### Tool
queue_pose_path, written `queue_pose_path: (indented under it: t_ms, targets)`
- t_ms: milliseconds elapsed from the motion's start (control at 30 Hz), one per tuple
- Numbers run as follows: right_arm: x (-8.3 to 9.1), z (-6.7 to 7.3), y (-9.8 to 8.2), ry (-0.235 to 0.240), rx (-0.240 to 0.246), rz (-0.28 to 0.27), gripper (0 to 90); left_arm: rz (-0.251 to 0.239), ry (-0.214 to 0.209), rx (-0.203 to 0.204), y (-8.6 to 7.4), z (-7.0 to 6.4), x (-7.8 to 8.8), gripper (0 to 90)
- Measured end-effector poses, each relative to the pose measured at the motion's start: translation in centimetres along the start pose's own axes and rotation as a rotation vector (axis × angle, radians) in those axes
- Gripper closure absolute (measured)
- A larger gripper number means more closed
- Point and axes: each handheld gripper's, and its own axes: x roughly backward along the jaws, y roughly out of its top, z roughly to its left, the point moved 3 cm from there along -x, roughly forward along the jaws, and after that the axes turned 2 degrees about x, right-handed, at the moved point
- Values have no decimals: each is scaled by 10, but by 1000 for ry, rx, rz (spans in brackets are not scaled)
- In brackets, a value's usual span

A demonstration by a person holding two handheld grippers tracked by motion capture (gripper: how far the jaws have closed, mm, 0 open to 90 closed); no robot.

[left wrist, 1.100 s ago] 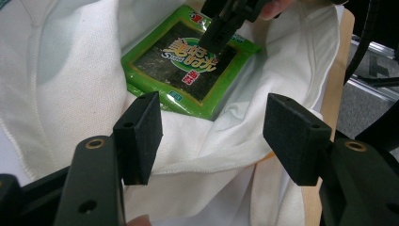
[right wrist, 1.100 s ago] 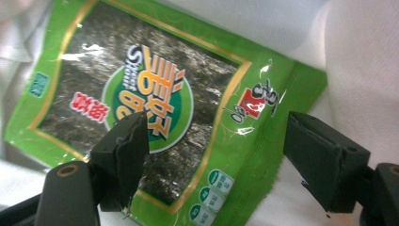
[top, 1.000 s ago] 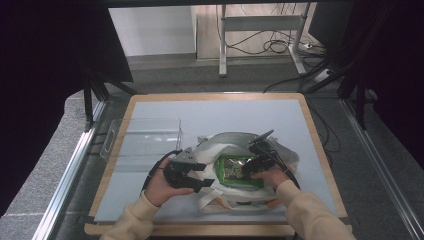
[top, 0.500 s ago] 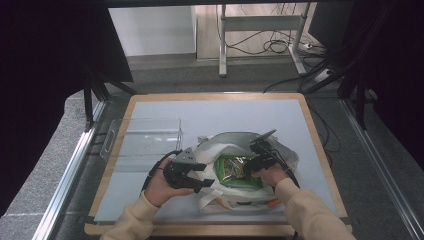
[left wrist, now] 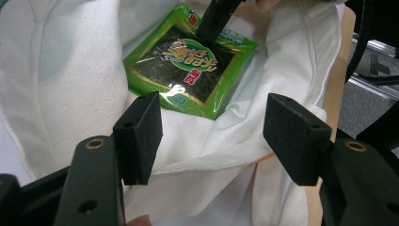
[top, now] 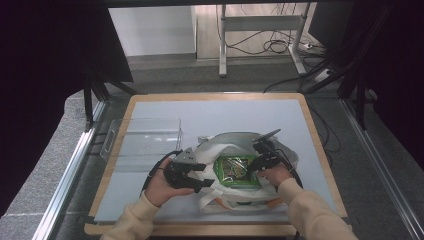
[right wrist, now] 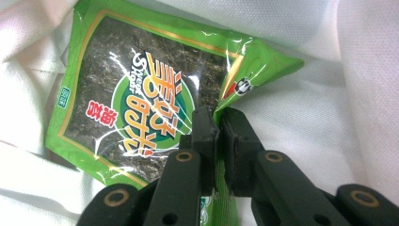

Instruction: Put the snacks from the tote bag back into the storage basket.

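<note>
A green seaweed snack packet [top: 235,170] lies inside the open mouth of a white cloth bag [top: 225,145] near the table's front. My right gripper [right wrist: 217,127] has just been closing, and its jaws now pinch the packet [right wrist: 122,94] at its crinkled edge. In the left gripper view the packet [left wrist: 188,66] shows with the right gripper's black jaws [left wrist: 216,21] on its far corner. My left gripper [left wrist: 214,136] stands open at the bag's left side [top: 200,182], its jaws wide apart over the bag's white rim, pads not pressing on it.
A clear plastic tray [top: 145,137] stands to the left of the bag on the pale blue mat [top: 225,112]. The table's wooden edge [top: 320,145] runs close on the right. A metal rail [top: 70,170] lines the left side.
The right gripper's jaws have come together on the packet's edge. Both hands and the bag have stayed where they were.
</note>
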Motion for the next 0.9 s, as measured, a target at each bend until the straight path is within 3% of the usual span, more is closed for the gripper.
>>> queue_pose_path:
  t_ms: [233, 767, 900]
  targets:
    - [6, 2, 0, -7, 12, -29, 854, 0, 0, 1, -1, 1, 1, 377]
    - [49, -2, -2, 15, 66, -141, 866, -20, 13, 1, 2, 4, 11, 373]
    - [61, -3, -5, 15, 100, -174, 870, -22, 13, 9, 2, 4, 10, 373]
